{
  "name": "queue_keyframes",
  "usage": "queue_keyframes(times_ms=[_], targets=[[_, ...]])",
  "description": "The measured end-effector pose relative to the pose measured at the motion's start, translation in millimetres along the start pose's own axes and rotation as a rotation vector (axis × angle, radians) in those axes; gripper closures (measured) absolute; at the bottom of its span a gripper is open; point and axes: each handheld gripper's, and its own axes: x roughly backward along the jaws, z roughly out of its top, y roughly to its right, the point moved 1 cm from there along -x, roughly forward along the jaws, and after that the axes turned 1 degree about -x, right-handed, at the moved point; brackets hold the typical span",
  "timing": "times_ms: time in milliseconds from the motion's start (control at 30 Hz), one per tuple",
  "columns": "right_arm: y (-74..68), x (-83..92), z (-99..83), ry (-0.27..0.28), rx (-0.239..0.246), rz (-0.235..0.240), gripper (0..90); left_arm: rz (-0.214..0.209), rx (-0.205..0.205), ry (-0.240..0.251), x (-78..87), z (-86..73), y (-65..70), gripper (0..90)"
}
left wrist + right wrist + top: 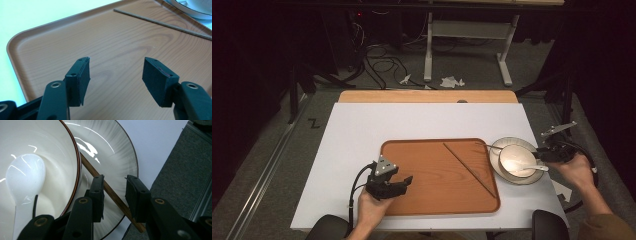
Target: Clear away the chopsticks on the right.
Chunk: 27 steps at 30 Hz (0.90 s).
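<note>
Over tray (pixel 432 200), left gripper (pixel 116 75) spread, right gripper (pixel 114 195) straddling chopstick (pixel 100 180) unclamped, on plate (pixel 120 162).

A white table (pixel 357 135) carries a wooden tray (pixel 422 160) under the left gripper (pixel 399 182) and a plate (pixel 497 150) by the right gripper (pixel 544 157).

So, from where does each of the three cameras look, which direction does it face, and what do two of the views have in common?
High view: above the person's side, facing forward and down on the table; both forearms and the left gripper show.
Left gripper view: rides the left gripper, facing the wooden tray; open jaws show.
Right gripper view: rides the right gripper, facing the bowl, plate, spoon; jaws straddle a chopstick.
Shared: high and left gripper views both show the tray chopstick.
</note>
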Motion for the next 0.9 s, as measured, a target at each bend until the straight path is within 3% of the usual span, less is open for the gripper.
queue_keyframes(times_ms=[233, 500, 900], targets=[[3.2, -4.4, 1.6, -0.016, -0.006, 0.010, 68.0, 0.000, -0.001, -0.002, -0.6, -0.1, -0.2, 38.8], [0.0, -8.1, 4.0, -0.040, 0.032, 0.011, 67.4, 0.000, -0.001, -0.001, -0.5, -0.3, -0.3, 38.8], [3.0, -10.6, 9.5, -0.050, 0.024, 0.000, 69.6, -0.002, -0.002, -0.004, -1.2, -0.4, -0.1, 38.8]])
